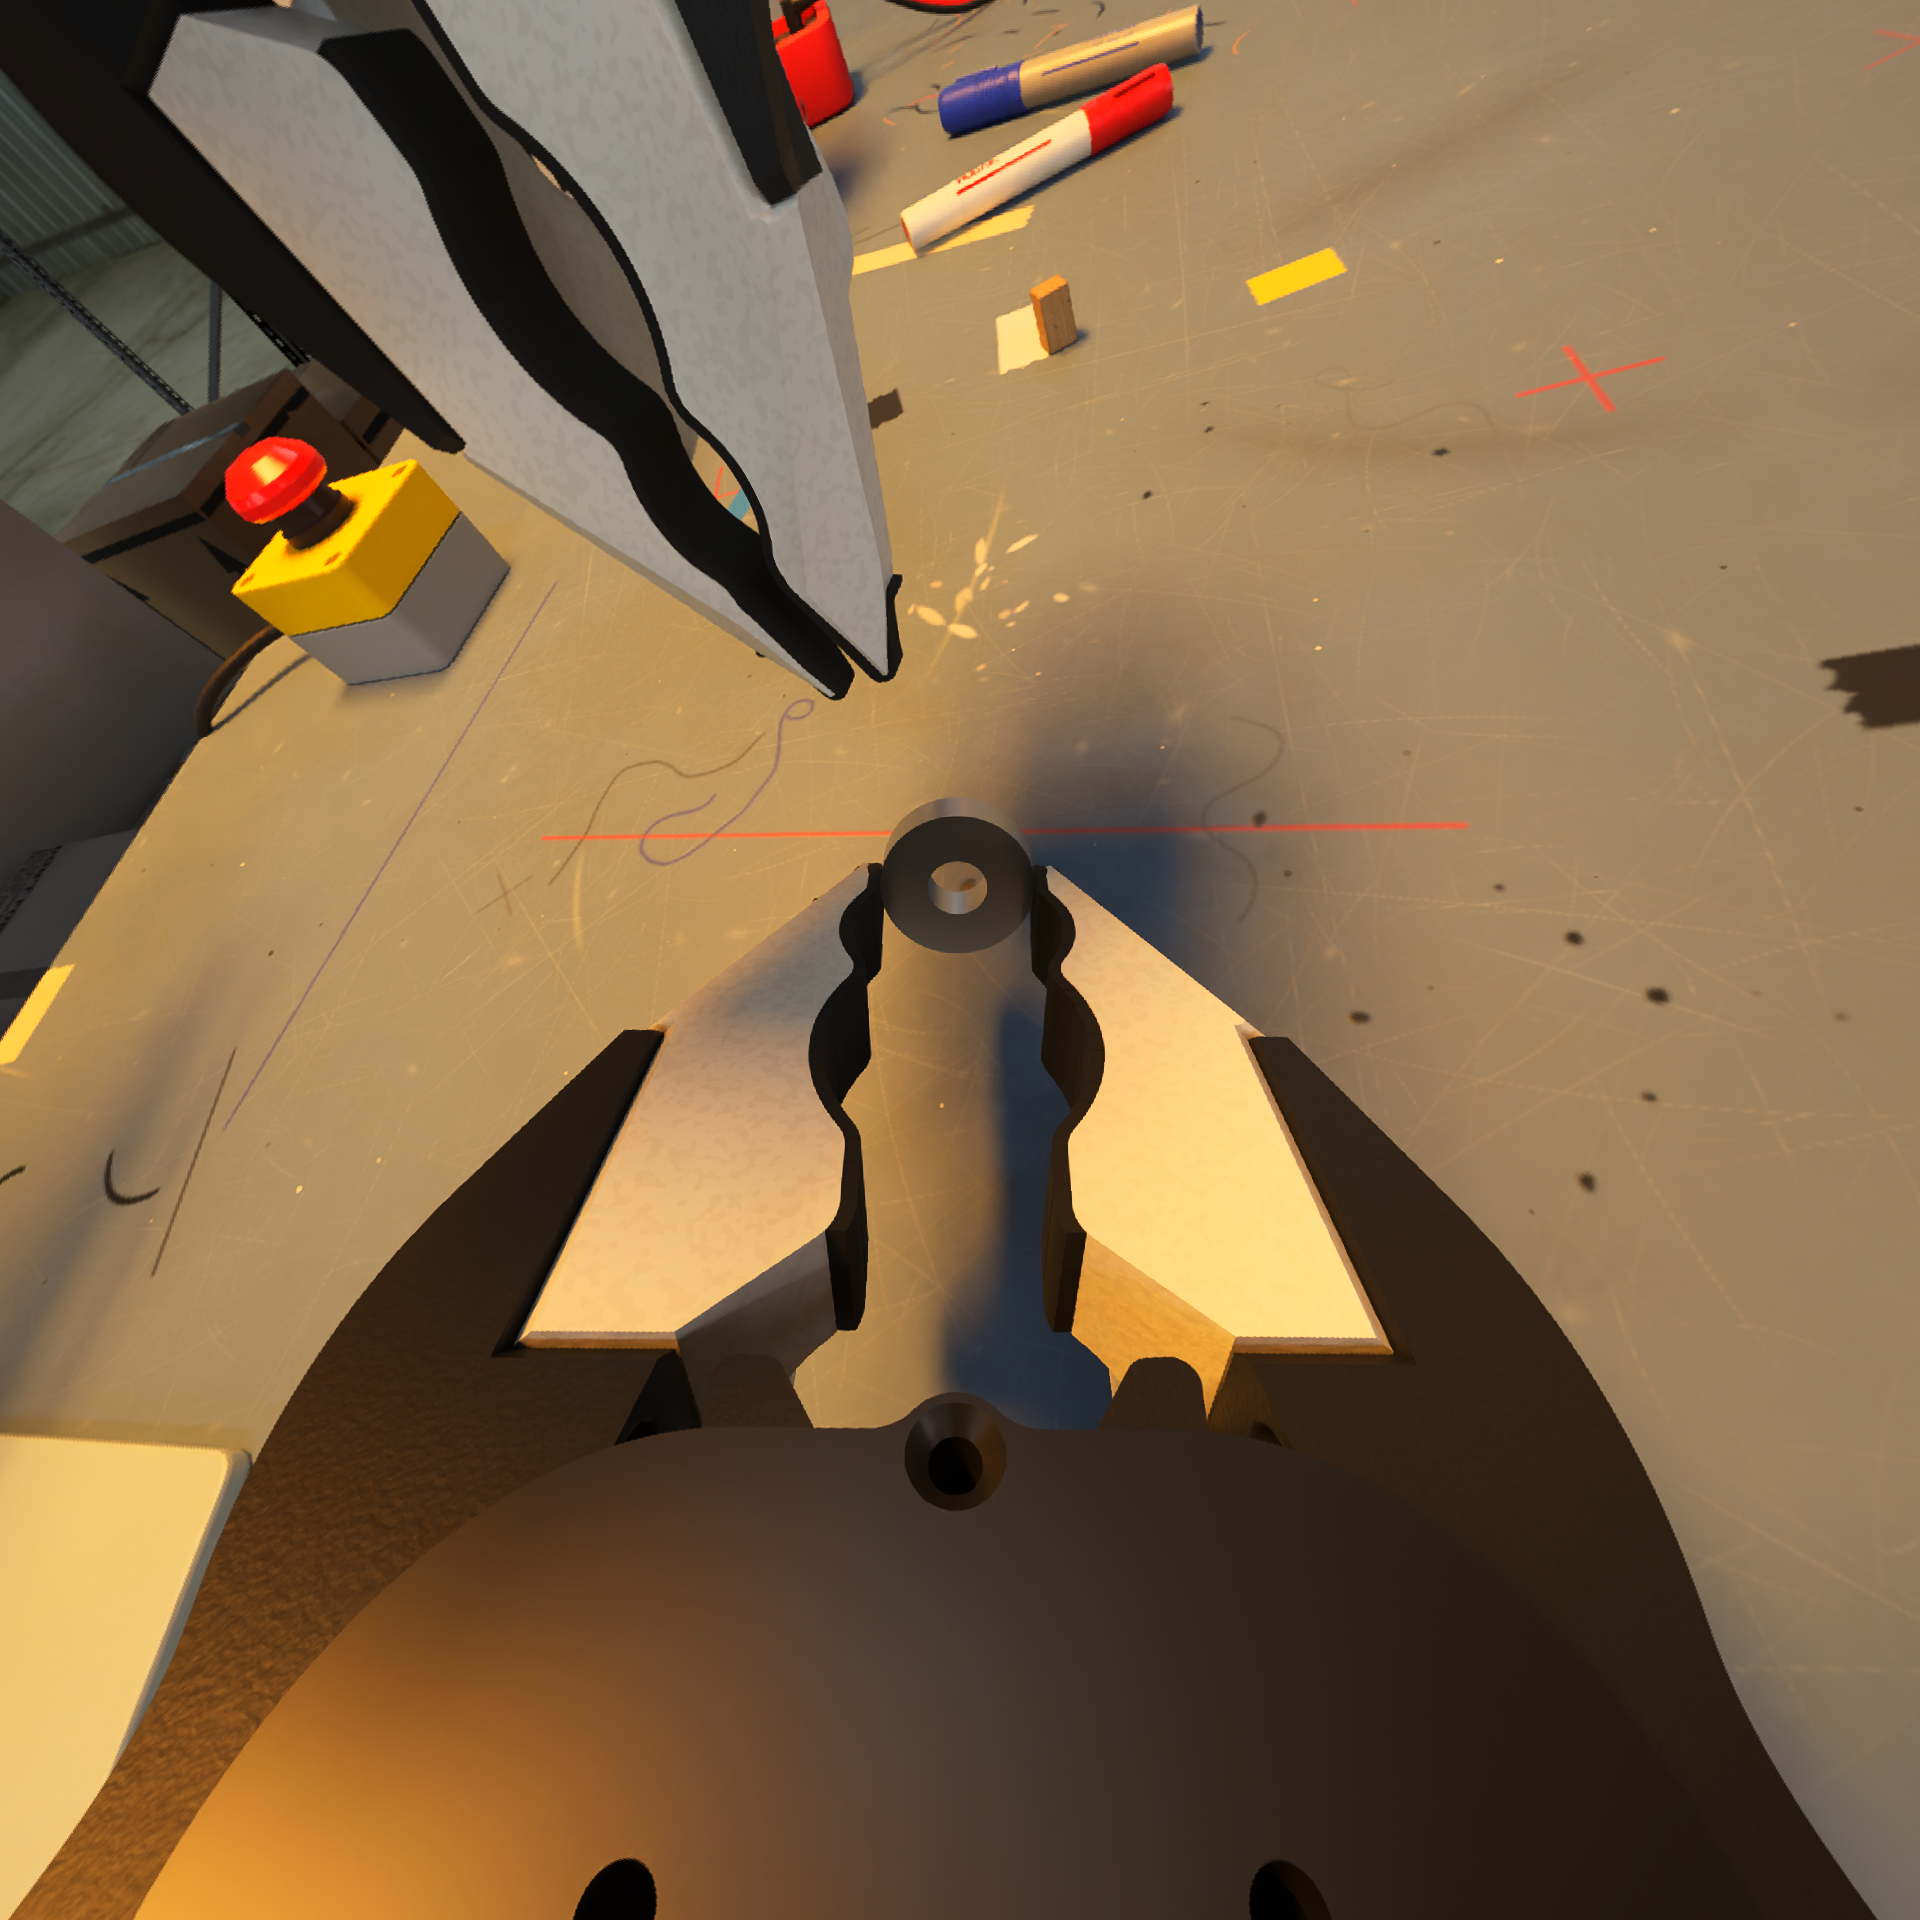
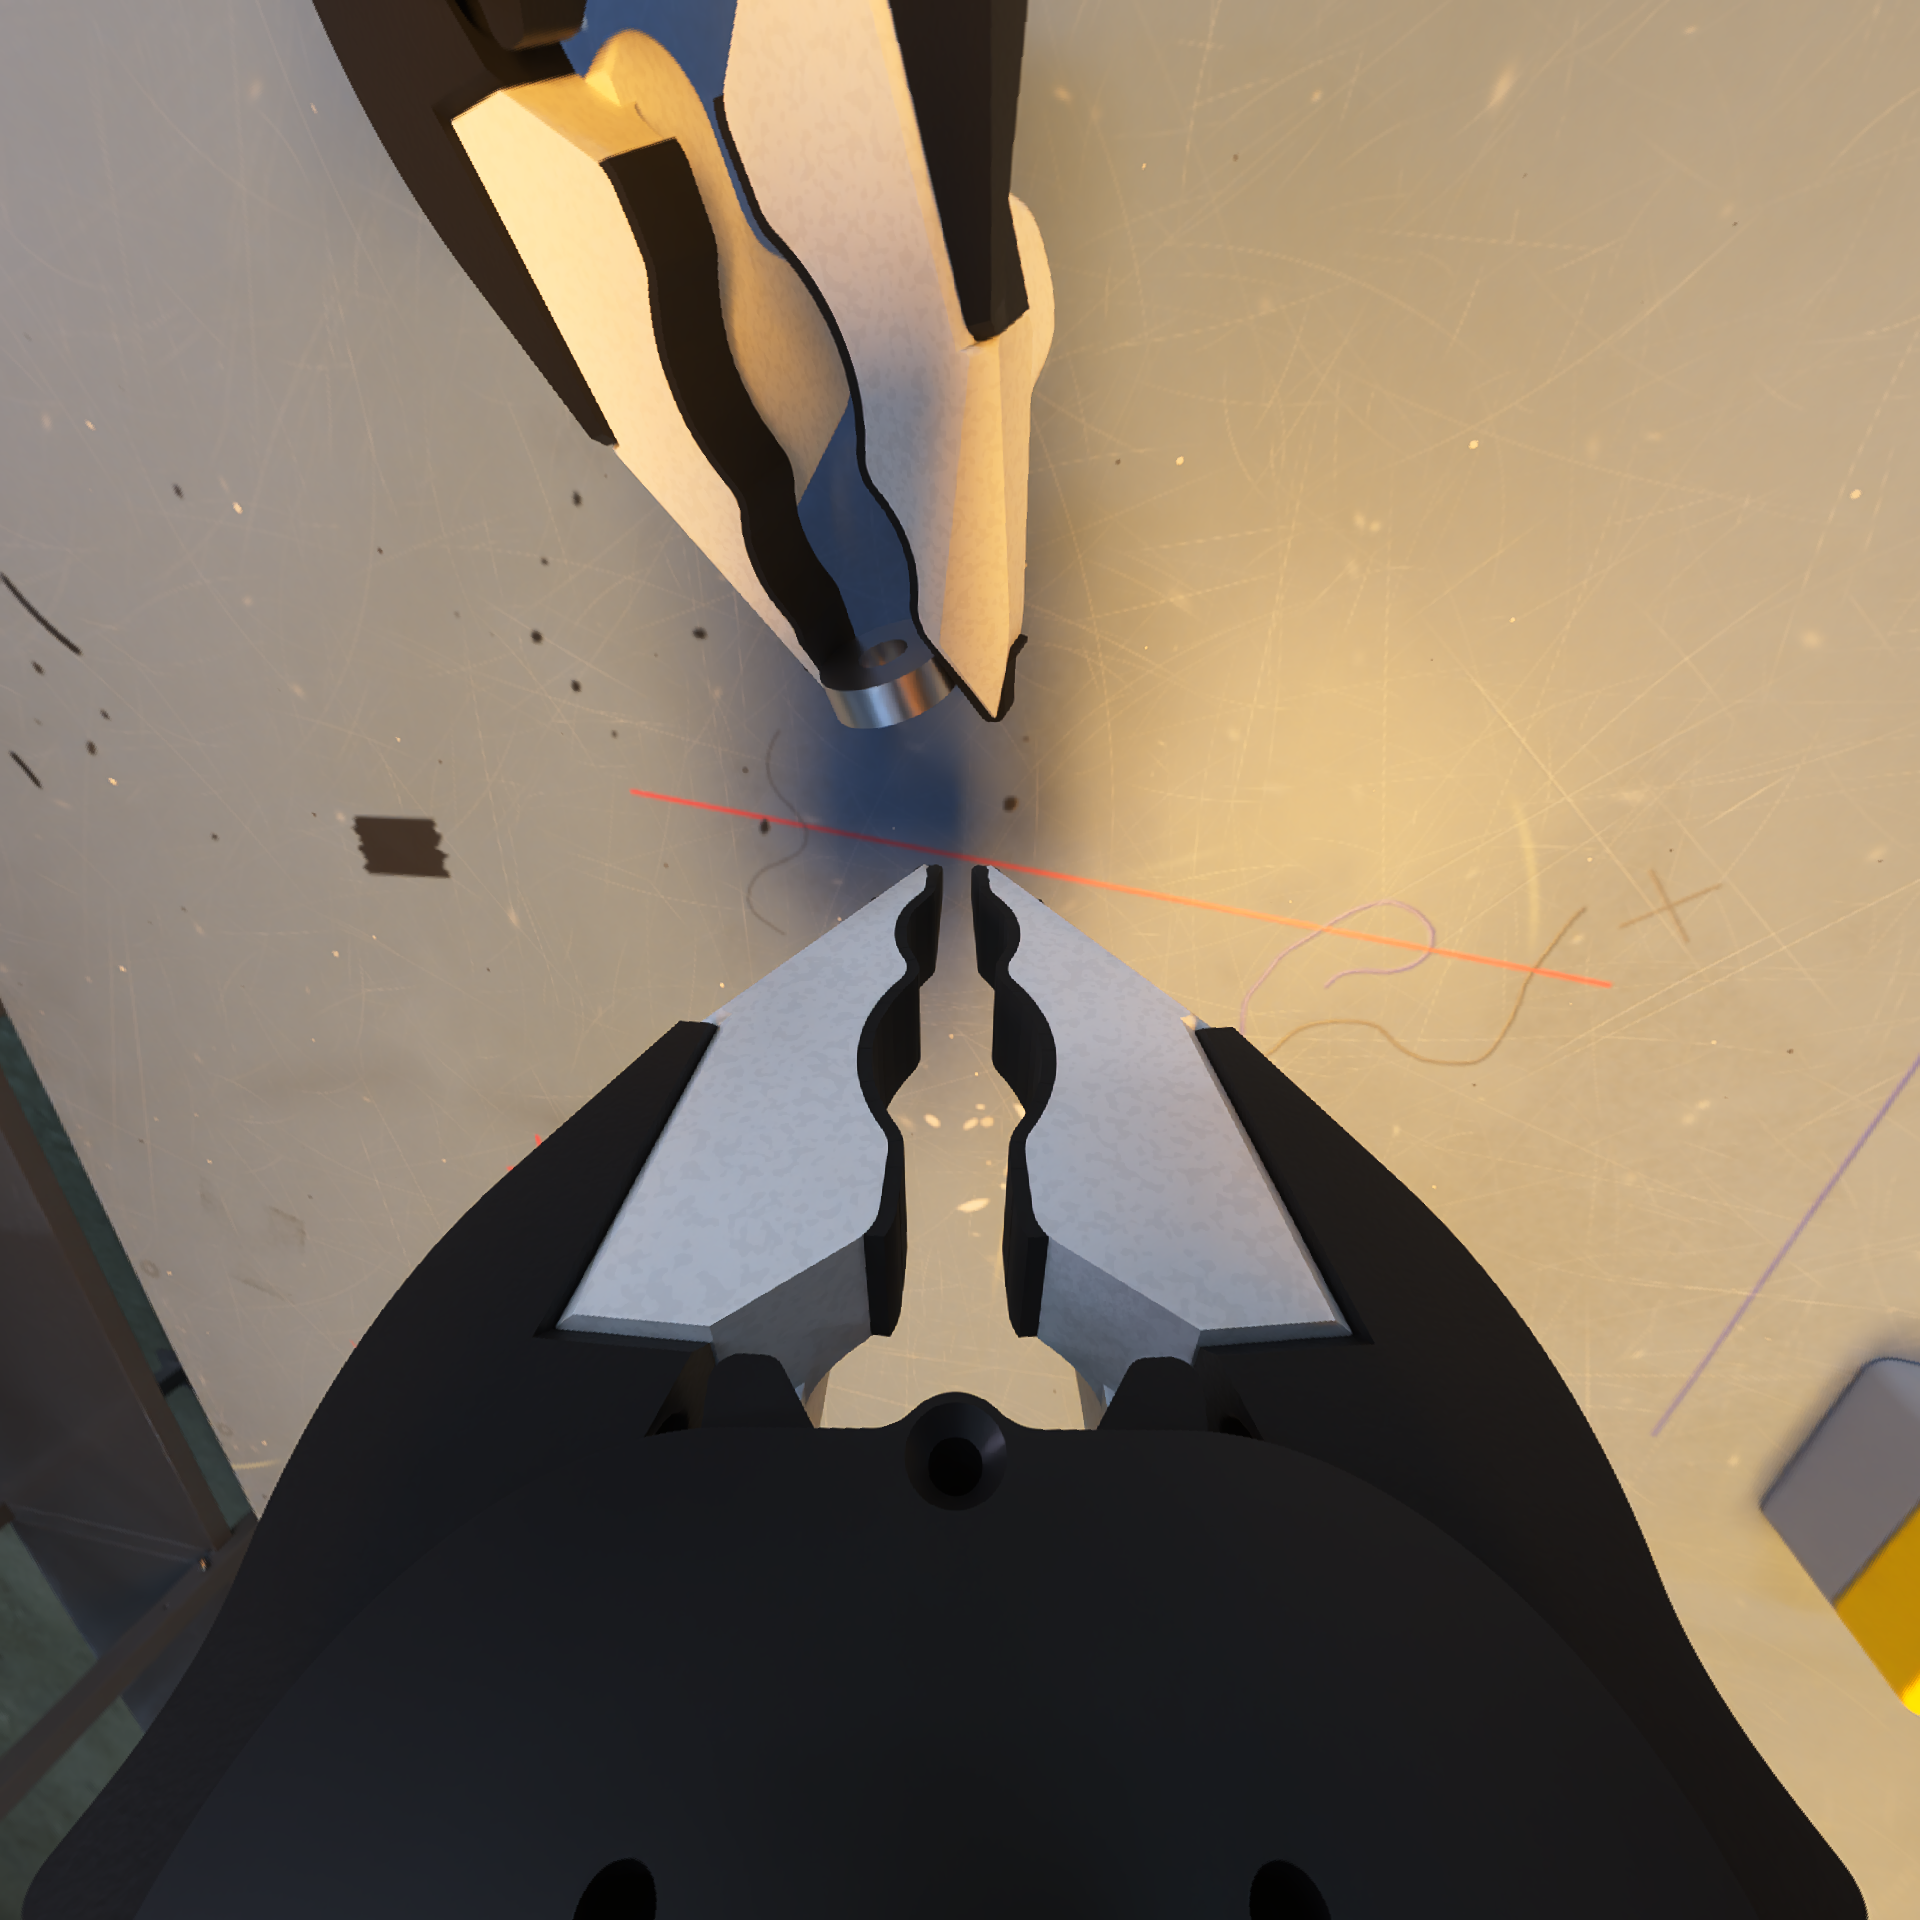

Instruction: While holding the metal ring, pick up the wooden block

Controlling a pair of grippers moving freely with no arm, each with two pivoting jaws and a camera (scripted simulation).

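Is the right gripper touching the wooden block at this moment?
Apart. The left wrist view shows the right gripper, nearly shut and empty, with bare table between it and the wooden block farther back.

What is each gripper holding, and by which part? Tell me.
The left gripper clamps the metal ring by its outer rim, at the fingertips. The right gripper is nearly closed and holds nothing.

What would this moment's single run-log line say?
left tongs: shut on metal ring | right tongs: nearly shut, empty | wooden block: on table, untouched
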